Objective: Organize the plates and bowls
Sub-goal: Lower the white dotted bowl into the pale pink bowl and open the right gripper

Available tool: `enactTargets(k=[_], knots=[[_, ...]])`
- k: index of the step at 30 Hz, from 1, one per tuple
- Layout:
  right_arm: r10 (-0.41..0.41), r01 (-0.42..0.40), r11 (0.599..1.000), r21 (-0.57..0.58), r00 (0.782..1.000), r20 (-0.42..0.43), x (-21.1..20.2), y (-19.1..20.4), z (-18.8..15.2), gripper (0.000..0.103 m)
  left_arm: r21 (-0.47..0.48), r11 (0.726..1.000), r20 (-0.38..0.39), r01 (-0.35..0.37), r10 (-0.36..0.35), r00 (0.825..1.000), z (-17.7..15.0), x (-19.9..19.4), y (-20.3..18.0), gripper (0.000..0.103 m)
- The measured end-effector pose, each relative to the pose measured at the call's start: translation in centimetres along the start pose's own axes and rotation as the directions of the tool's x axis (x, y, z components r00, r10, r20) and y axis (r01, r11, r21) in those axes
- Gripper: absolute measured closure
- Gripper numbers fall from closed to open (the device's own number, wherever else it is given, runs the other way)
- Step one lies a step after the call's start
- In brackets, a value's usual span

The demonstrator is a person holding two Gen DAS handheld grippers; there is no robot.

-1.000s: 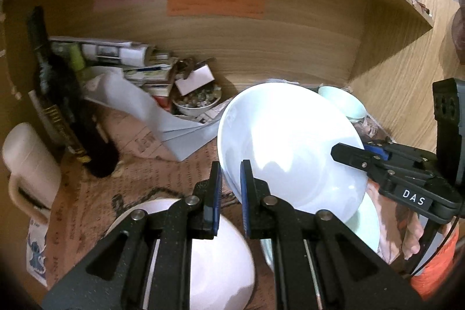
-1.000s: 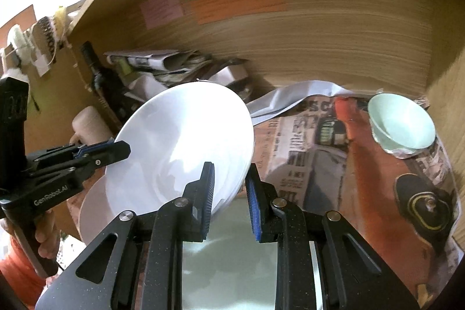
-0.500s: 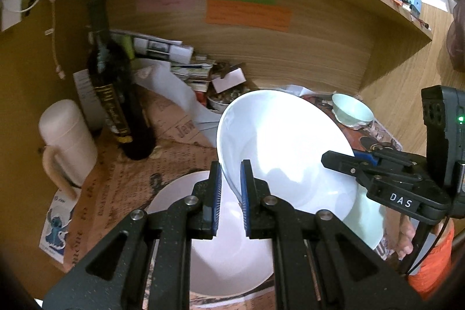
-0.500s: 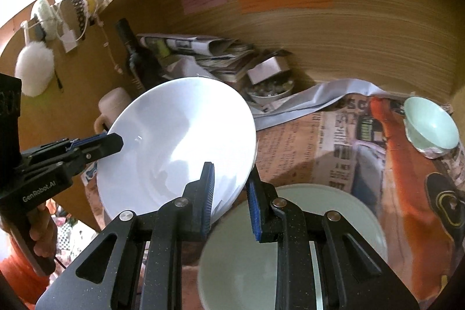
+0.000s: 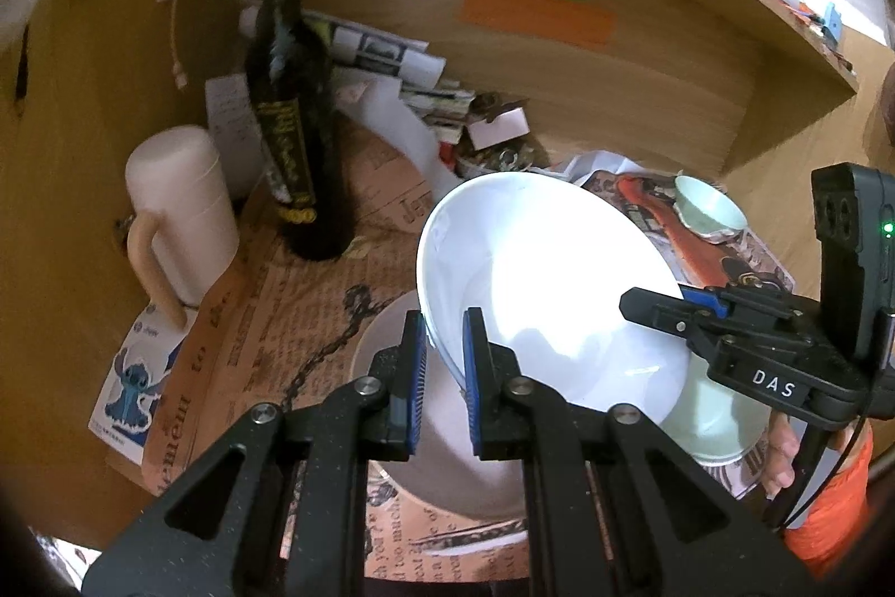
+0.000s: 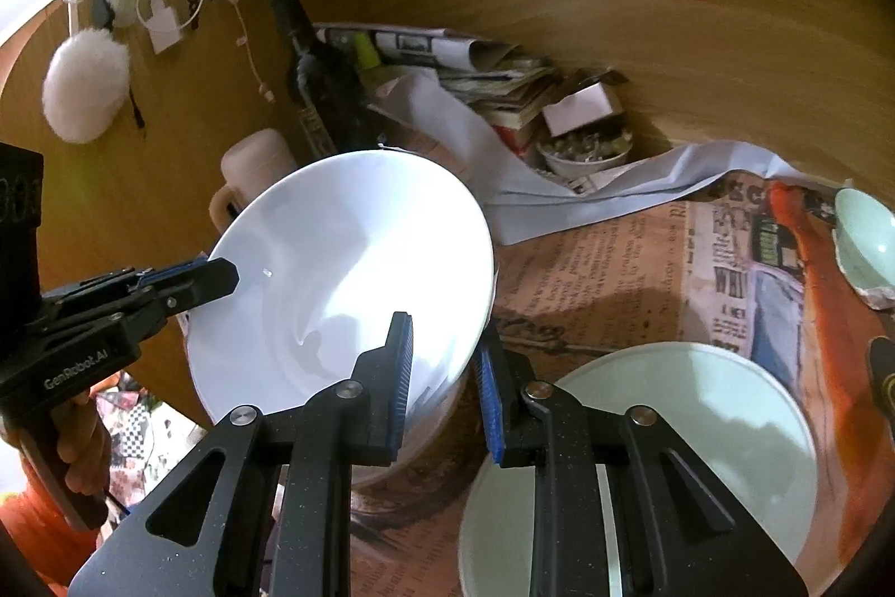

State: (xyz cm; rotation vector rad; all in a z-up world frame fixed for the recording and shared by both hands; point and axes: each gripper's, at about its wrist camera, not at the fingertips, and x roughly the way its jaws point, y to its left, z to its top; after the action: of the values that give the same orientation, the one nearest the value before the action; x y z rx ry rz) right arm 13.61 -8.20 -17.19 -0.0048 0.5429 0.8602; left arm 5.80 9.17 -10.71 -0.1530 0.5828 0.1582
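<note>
A large white bowl (image 5: 548,283) (image 6: 347,261) hangs tilted between both grippers. My left gripper (image 5: 444,328) is shut on the bowl's near rim in the left wrist view. On the opposite rim, my right gripper (image 6: 444,345) is shut too. Each gripper shows in the other's view, the right one (image 5: 665,300) and the left one (image 6: 224,278). Under the bowl lies a white dish (image 5: 447,474), with a pale green plate (image 6: 699,407) beside it. A small green bowl (image 6: 867,239) sits at the far right.
The dishes rest on newspaper (image 6: 615,283) lining a wooden shelf nook. A dark bottle (image 5: 291,121) and a white mug (image 5: 179,216) stand at the left. Stacked papers (image 6: 492,76) and a small bowl of odds (image 6: 587,149) crowd the back wall.
Both grippers have drawn back from the nook's back wall with the white bowl still held. More of the shelf, the bottle, the mug and the green plate have come into view.
</note>
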Motion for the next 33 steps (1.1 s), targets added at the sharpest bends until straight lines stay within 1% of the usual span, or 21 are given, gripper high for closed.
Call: enactTargets(k=[8,12,20,24,33], knots=[[0.015,-0.016,1.000,-0.013,0.999,-0.050,1.8,0.9,-0.7,0.083,-0.035,0.999,-0.040,-0.015,0.013,0.999,-1.8,0.7,1.5,0.092],[0.006,-0.008,1.000,-0.027,0.998,-0.070,2.5,1.2,-1.0,0.083,-0.043,0.999,-0.057,-0.021,0.019,0.998,-2.3,1.1,2.0,0.092],[-0.004,0.000,0.999,-0.046,0.995,-0.095,3.1,1.6,-1.2,0.083,-0.015,0.998,-0.072,-0.055,0.054,0.996,-3.2,1.8,2.0,0.092],[-0.021,0.013,0.997,-0.070,0.993,-0.114,3.5,1.8,-1.2,0.083,-0.007,0.998,-0.091,-0.057,0.057,0.994,-3.4,2.3,2.1,0.092],[-0.035,0.021,0.995,-0.101,0.990,-0.135,4.1,2.1,-1.4,0.081,0.038,0.995,-0.084,-0.090,0.093,0.992,-3.7,2.4,1.9,0.092]])
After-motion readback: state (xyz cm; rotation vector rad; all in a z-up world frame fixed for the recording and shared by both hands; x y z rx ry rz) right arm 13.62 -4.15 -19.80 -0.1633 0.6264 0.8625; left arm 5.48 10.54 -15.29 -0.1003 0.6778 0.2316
